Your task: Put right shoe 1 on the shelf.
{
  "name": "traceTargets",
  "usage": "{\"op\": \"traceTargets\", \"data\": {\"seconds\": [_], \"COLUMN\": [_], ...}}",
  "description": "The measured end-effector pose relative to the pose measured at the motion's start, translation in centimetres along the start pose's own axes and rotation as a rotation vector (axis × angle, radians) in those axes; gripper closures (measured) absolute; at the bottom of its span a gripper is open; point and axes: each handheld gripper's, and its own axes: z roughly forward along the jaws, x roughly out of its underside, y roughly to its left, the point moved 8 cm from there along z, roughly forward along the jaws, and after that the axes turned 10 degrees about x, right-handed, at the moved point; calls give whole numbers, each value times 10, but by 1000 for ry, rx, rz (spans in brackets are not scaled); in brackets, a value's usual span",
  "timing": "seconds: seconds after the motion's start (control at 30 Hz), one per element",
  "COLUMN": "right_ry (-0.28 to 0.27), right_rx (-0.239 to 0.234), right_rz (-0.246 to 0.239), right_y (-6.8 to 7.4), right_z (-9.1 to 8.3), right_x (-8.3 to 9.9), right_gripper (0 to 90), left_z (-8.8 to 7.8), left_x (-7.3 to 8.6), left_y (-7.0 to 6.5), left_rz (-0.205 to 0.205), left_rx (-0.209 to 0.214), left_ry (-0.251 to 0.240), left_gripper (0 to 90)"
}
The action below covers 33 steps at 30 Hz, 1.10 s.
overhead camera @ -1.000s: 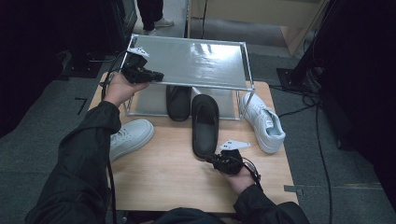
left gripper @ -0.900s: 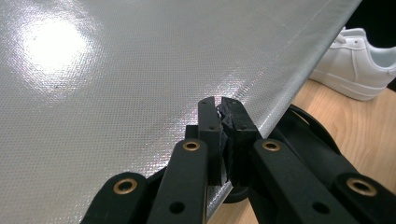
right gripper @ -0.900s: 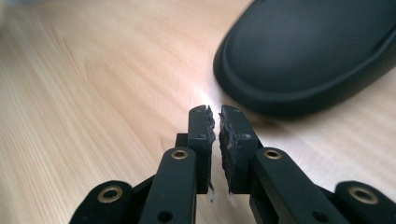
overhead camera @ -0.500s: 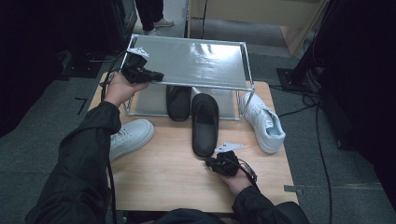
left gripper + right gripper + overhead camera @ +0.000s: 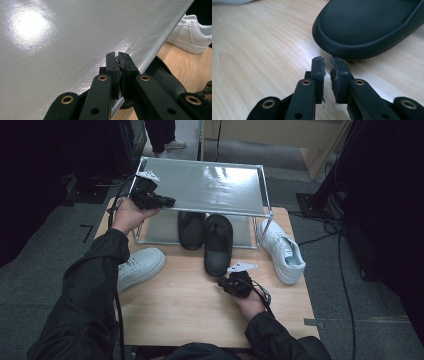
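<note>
The high view is looking forward and down from above the person's side of the tabletop [image 5: 190,310], taking in the whole silver rack [image 5: 210,185] and the floor around it. The left gripper view is riding on the left claw [image 5: 118,56] and is facing close across the rack's shiny top shelf [image 5: 62,50], with a white sneaker [image 5: 192,35] far off at its upper right. The right gripper view is sitting low on the right claw [image 5: 326,62], almost at tabletop level, very near the black slipper [image 5: 367,27]. All 3 views are sharing the wooden tabletop; that slipper [image 5: 218,245] is also showing from above.
</note>
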Motion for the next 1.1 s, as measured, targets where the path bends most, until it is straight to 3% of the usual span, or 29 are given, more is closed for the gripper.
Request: {"op": "traceTargets", "data": {"seconds": [0.03, 0.17, 0.4, 0.53, 0.67, 0.77, 0.87, 0.97, 1.1], "right_ry": [-18, -4, 10, -17, -40, -28, -20, 2, -1], "right_rx": [2, 25, 27, -29, -44, -8, -24, -45, -30], "right_rz": [1, -17, 41, 19, 4, -17, 1, -12, -9], "right_y": [-1, -8, -17, -4, 2, -3, -3, 4, 1], "right_z": [1, 10, 19, 1, -7, -1, 1, 1, 5], "right_x": [-3, -11, -10, -16, -23, -30, -31, -29, -32], "right_gripper": [811, 808, 801, 806, 807, 819, 821, 822, 826], "left_z": [0, 0, 0, 0, 0, 0, 0, 0, 0], "left_x": [0, 0, 0, 0, 0, 0, 0, 0, 0], "left_y": [0, 0, 0, -1, -1, -1, -1, 0, -1], "left_rz": [0, 4, 4, 4, 1, 2, 4, 4, 4], "left_rx": [0, -1, -3, -5, -7, -7, -6, -3, -7], "left_ry": [1, 1, 4, 4, 4, 5, 5, 4, 6], "left_gripper": [875, 875, 875, 875, 875, 875, 875, 875, 875]}}
